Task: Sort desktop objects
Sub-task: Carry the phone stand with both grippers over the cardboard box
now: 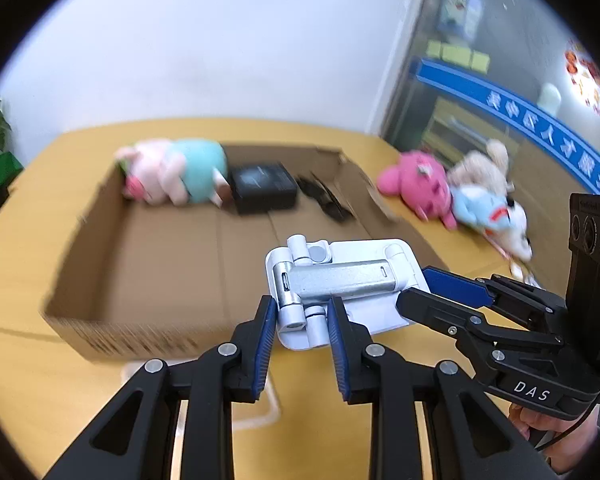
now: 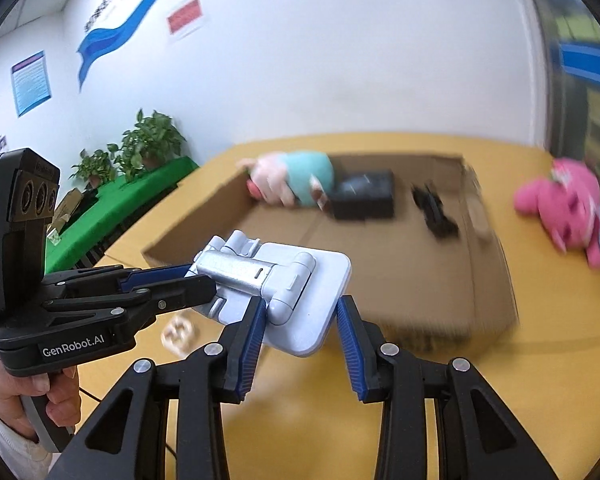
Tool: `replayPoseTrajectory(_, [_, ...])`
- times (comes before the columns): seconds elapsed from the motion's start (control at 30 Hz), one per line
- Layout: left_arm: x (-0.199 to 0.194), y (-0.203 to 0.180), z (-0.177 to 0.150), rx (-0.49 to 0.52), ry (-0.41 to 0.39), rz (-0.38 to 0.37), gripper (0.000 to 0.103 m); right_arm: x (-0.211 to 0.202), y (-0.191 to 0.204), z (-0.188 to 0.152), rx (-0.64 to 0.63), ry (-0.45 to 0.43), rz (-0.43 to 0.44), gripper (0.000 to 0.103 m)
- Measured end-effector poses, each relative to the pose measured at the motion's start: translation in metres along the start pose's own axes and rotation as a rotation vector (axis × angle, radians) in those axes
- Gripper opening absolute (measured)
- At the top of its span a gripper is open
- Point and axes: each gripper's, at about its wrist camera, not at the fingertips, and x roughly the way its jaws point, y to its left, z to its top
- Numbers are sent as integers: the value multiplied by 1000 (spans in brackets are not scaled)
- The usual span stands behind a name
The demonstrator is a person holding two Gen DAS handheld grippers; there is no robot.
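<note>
1. Desk: yellow top carrying everything; the cardboard box is my landmark below.
2. Cardboard box: open tray in mid-desk and probably the sort bin. Its near wall faces both grippers, so anything coming in has to clear that lip.
3. Already in the box, along its far wall: pink-and-teal plush in the far left corner, black case just right of it, and a small dark item further right (too blurred to name).
4. Outside the box, off its right wall: pink plush piled with a beige and a blue one. I judge them unsorted.
5. Phone stand: white plate with folded silver hinge arm, held off the desk just in front of the box's near wall. It is gripped at two ends, likely to keep the hinged parts from flopping.
6. Left gripper: jaws clamped on the stand's hinge end.
7. Right gripper: jaws pinching the stand's plate across its width.
8. Next, my read: carry it over the near wall and set it on the bare box floor.
</note>
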Motion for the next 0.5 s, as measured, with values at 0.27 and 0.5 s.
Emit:
replayPoseTrajectory(0.27, [21, 82, 62, -52, 3, 59, 25, 79, 38, 83, -59, 18, 71, 36])
replayPoseTrajectory(0.5, [87, 152, 89, -123, 150, 98, 25, 196, 32, 112, 2, 183, 133, 36])
